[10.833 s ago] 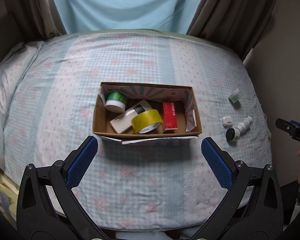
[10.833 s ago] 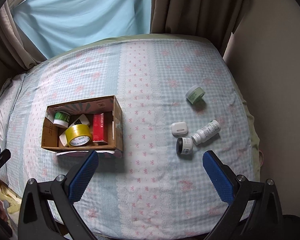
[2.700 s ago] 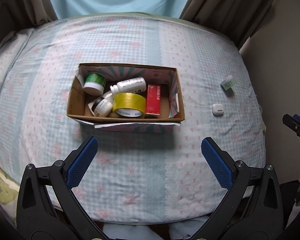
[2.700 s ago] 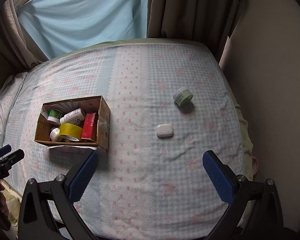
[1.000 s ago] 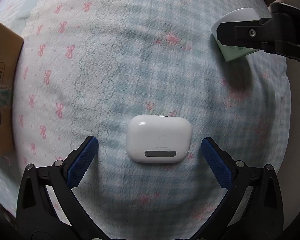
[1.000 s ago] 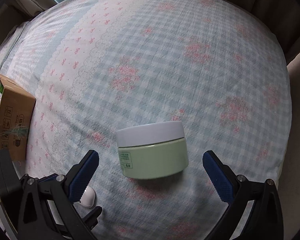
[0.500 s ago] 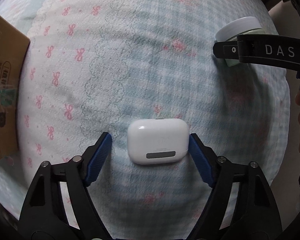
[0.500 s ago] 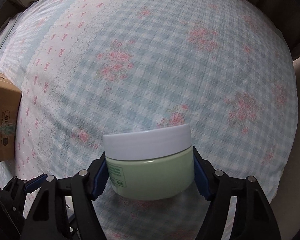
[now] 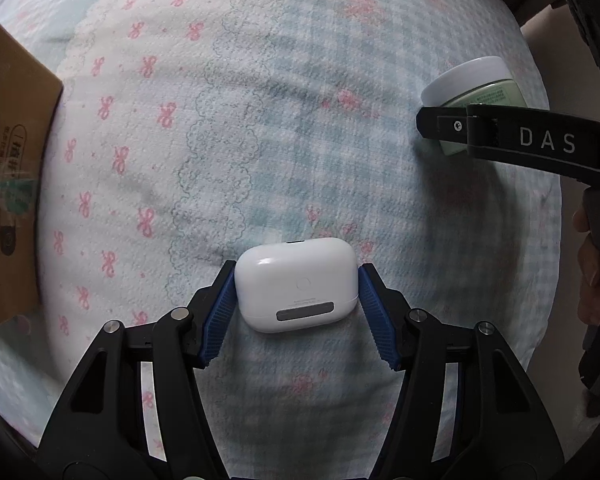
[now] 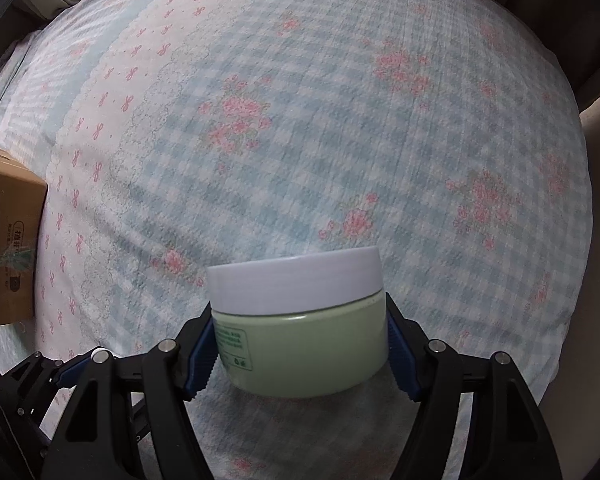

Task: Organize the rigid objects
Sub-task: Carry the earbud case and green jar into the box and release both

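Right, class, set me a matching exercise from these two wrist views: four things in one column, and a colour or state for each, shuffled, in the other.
Things:
1. earbud case
2. cream jar
3. cardboard box
4. bedspread

Descriptions:
A. brown, at the left edge of both views
B. pale green with a white lid, in the right claw
C. blue check with pink flowers
D. glossy white, in the left claw

Pairs: 1-D, 2-B, 3-A, 4-C
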Action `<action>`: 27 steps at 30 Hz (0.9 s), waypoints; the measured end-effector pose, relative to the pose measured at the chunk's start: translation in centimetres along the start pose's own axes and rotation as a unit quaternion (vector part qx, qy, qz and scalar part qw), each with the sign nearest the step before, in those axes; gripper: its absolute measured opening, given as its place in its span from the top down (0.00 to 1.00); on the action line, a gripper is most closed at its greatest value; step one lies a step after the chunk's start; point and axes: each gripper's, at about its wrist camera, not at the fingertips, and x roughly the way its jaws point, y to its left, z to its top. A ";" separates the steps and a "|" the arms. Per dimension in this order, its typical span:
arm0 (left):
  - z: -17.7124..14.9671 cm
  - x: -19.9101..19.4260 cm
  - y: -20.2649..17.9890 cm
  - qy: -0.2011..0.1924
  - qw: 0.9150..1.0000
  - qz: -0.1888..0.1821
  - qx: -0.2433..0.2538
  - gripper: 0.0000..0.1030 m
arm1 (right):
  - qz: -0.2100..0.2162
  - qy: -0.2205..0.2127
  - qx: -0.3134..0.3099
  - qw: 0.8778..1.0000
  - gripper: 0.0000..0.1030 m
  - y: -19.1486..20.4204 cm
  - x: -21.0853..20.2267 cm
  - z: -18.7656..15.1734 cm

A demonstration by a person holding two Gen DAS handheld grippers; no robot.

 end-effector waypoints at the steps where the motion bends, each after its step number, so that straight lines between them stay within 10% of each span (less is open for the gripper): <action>1: -0.2 -0.3 0.0 -0.002 1.000 0.000 0.001 0.45 | 0.002 0.000 0.005 1.000 0.34 0.0 -0.2 -0.4; 12: -1.9 -7.7 0.5 -0.028 0.999 -0.031 0.001 0.45 | 0.021 -0.038 0.049 0.998 0.35 0.9 -7.5 -4.8; 27: -4.0 -24.0 11.0 -0.095 0.995 -0.019 -0.023 0.45 | 0.064 -0.085 0.065 0.992 0.35 8.7 -18.2 -8.9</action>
